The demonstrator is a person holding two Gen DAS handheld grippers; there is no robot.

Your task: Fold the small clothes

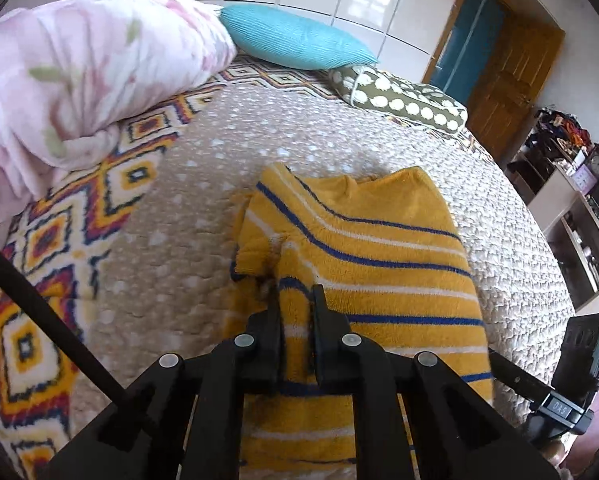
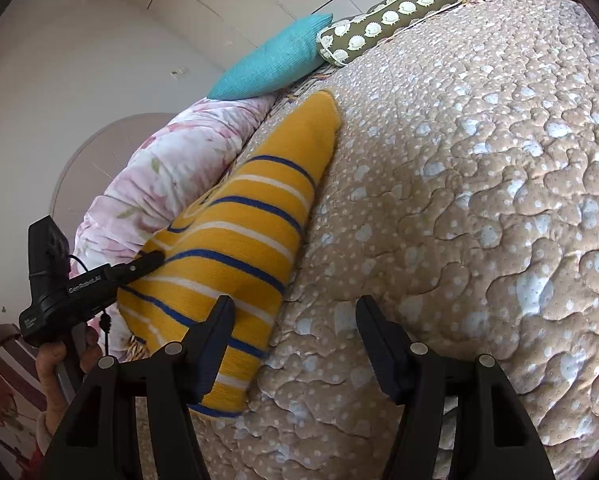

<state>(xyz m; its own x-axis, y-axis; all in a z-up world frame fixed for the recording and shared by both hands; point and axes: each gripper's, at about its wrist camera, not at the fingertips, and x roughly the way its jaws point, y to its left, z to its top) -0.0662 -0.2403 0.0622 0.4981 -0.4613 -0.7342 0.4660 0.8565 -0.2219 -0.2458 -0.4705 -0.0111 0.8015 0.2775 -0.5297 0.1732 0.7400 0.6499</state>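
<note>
Bedroom, bed covered by a beige quilted spread [image 2: 479,184] with white dots, over a patterned geometric blanket [image 1: 51,248] showing at its left edge in the left wrist view. Yellow fleece garment [image 1: 363,240] with blue and white stripes lies on the spread, partly folded, one flap doubled over near its left side. Left gripper [image 1: 295,304] is clamped down on a bunched fold of the garment, fabric squeezed between both pads, jaws nearly together. Right gripper [image 2: 295,308] sits with jaws wide apart, nothing between them; left finger [image 2: 215,340] overlaps the garment's near edge in view, contact unclear, the other finger over bare spread. In the right wrist view the left gripper's body is seen at far left, held by a hand [image 2: 55,364], tip on the garment. Pink floral duvet [image 1: 79,76] bunched at the left, turquoise pillow [image 1: 295,38] and olive dotted cushion [image 1: 403,98] at the far end of the bed. Wooden door [image 1: 511,76] and cluttered shelves [image 1: 571,216] at right.
</note>
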